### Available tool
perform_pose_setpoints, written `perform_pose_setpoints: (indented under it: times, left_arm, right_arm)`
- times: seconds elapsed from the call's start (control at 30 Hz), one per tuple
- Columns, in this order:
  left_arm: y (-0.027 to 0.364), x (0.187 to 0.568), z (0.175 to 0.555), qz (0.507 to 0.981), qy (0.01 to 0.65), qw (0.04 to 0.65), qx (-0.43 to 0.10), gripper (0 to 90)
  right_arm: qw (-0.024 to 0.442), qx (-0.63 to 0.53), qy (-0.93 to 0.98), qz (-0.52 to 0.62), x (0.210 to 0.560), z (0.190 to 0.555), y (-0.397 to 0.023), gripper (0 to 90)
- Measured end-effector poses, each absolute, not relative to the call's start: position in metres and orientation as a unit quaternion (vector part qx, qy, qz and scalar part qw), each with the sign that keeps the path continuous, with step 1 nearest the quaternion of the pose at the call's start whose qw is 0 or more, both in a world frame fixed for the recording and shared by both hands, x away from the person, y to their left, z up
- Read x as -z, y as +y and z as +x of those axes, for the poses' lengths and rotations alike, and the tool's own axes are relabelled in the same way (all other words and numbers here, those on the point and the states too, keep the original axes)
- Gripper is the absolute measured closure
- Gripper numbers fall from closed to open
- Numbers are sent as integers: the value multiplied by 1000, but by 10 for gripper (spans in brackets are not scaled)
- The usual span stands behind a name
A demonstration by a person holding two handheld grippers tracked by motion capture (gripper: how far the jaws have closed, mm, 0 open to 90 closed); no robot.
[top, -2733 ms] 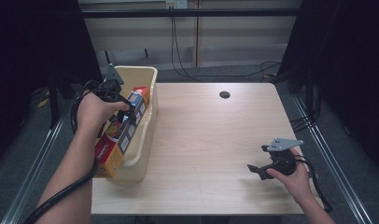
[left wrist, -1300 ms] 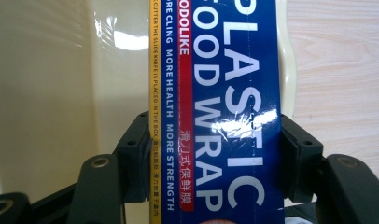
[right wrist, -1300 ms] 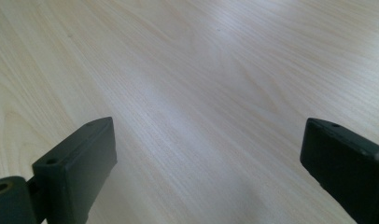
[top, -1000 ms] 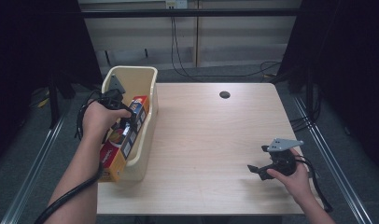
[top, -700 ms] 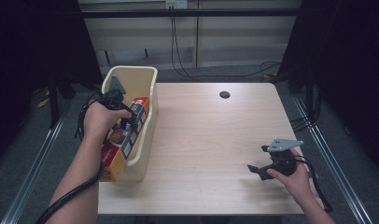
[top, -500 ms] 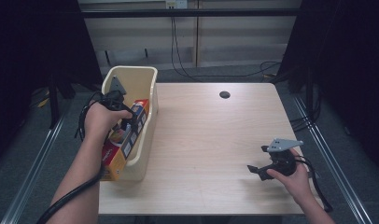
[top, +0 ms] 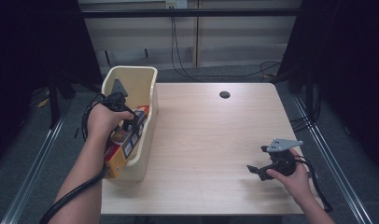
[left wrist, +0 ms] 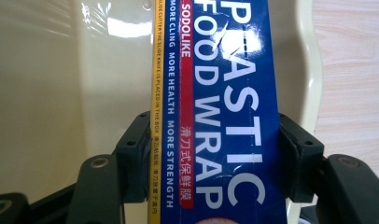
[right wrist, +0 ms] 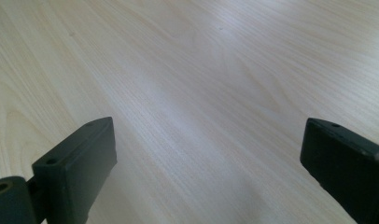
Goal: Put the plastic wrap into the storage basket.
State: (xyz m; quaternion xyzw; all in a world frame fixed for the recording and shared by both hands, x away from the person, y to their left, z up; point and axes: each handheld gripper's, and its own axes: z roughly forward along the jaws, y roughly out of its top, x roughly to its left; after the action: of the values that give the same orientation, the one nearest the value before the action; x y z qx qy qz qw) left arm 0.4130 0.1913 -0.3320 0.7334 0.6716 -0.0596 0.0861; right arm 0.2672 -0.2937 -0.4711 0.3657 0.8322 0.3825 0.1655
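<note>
A long blue and orange plastic wrap box (top: 129, 140) lies lengthwise in a cream plastic bin (top: 150, 81) at the table's left edge. My left gripper (top: 127, 122) reaches into the bin from the left and is shut on the box. In the left gripper view the blue box (left wrist: 215, 93) fills the gap between both jaws of the left gripper (left wrist: 220, 140), with the bin's cream wall (left wrist: 61, 93) behind it. My right gripper (top: 256, 170) rests low over the table's near right part. Its jaws in the right gripper view (right wrist: 206, 154) stand wide apart with bare wood between them.
The light wooden table (top: 215, 135) has a dark round hole (top: 224, 94) near its far edge. Cables hang at the wall behind. Metal rails (top: 334, 158) run along the floor on both sides of the table.
My left hand has shifted slightly toward the near side with the box still held in the bin. The right gripper has stayed put.
</note>
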Motion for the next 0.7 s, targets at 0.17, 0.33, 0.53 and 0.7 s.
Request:
perform_pose_setpoints:
  times: [0.17, 0.33, 0.53, 0.7]
  left_arm:
    - [191, 335, 415, 735, 670, 82, 63, 398]
    - [190, 337, 415, 733, 672, 82, 64, 397]
    - [189, 339, 415, 732, 673, 80, 60, 396]
    - [190, 339, 416, 735, 671, 78, 65, 394]
  right_arm:
    - [164, -384, 833, 363, 471, 267, -294, 36]
    - [163, -383, 833, 365, 471, 267, -293, 36]
    - [166, -382, 832, 366, 471, 267, -294, 36]
    - [167, -381, 832, 368, 471, 266, -294, 35]
